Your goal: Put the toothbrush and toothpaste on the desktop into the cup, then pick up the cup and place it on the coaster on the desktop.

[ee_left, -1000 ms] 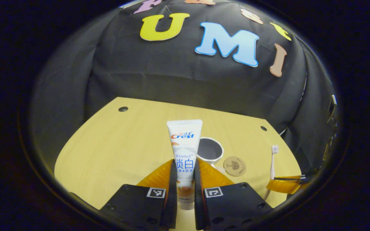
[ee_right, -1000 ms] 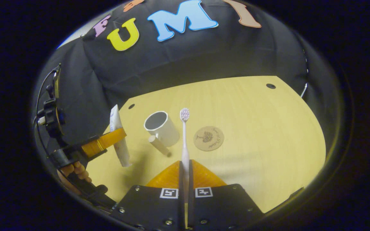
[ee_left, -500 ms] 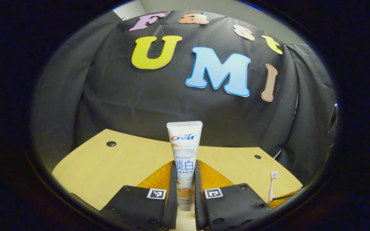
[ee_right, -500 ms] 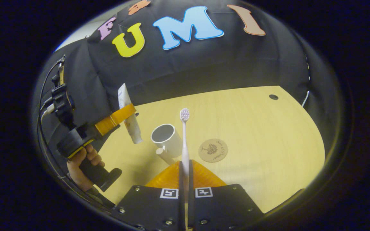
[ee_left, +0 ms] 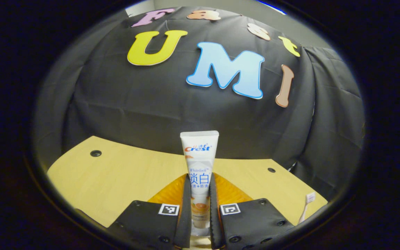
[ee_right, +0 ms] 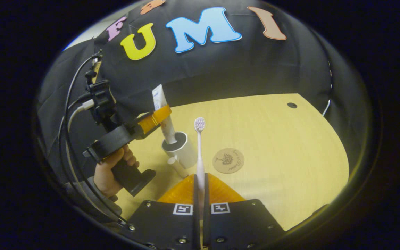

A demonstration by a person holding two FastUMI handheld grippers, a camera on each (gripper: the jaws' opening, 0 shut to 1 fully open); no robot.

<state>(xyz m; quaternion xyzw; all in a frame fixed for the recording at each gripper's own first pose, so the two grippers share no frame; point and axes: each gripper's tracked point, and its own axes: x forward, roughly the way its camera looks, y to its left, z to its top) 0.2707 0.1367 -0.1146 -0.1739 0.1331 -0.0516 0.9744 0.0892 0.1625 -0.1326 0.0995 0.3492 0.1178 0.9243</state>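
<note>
While each claw grips one item, toothpaste (ee_right: 163, 114) and toothbrush (ee_right: 199, 152), one cup (ee_right: 182, 150) waits.

Both views are dim and warm-toned. The wooden desktop (ee_right: 273, 139) is the brightest area, evenly lit with no glare. A soft shadow lies on it just beside the cup (ee_right: 182, 151). The booth wall stays dark, its folds faintly visible. Fisheye distortion bends the desktop's edges, and detail softens toward the rim; the centres are sharp.
</note>
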